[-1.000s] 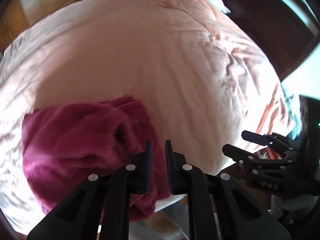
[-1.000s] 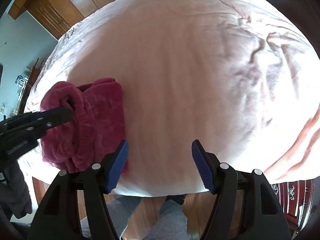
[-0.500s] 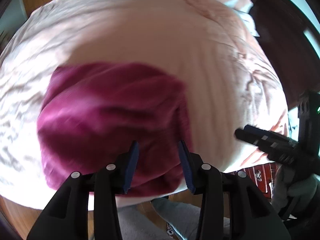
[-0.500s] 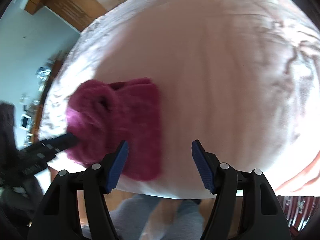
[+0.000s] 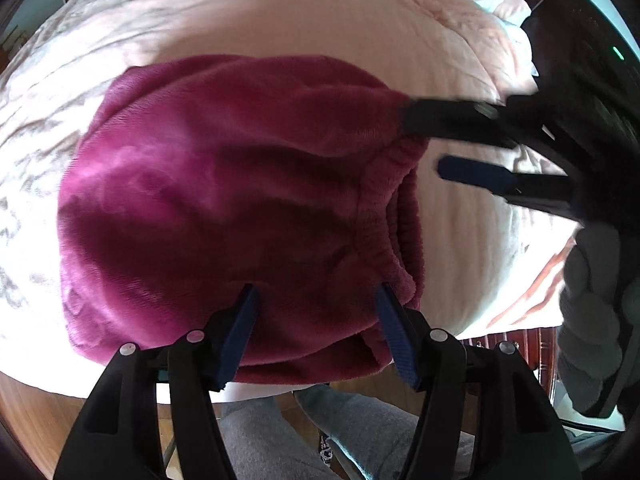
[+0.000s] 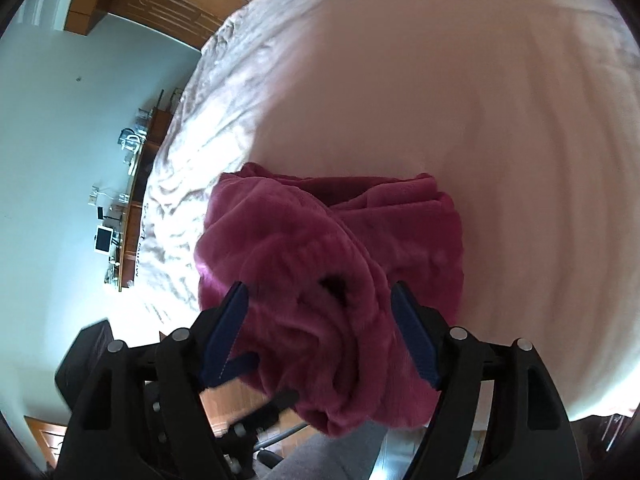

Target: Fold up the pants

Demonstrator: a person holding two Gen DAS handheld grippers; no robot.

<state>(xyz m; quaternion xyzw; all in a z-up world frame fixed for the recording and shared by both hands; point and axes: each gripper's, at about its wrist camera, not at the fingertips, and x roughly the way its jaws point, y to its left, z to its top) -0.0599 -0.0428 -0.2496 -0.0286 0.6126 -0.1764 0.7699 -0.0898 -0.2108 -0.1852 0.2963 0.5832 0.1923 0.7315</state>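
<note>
Lay folded in a thick bundle near the front edge of the bed with the pale pink wrinkled cover [image 5: 304, 12]: magenta plush fleece pants [image 5: 224, 200], elastic ribbed waistband [image 5: 400, 216] turned toward the right side in the left wrist view. Held nothing inside beyond its own layers, as far as could be seen; a dark opening showed among the folds in the right wrist view.

Left claw [image 5: 316, 316] hovered over the near edge of the bundle, blue pads apart and spreading wider, plush fabric seen between them but not pinched. Right claw [image 6: 320, 316] stood wide and widening too, poised at the waistband end of the pants [image 6: 332, 264]; could not tell whether its pads brushed the fabric, no clamping visible. Seen from the left wrist, the right claw [image 5: 424, 144] reached in from the right side, upper finger at the top corner of the waistband, gripped by a grey-gloved hand [image 5: 592, 312]. Below the bed edge, grey trouser legs [image 5: 352, 436] over wooden floor.
</note>
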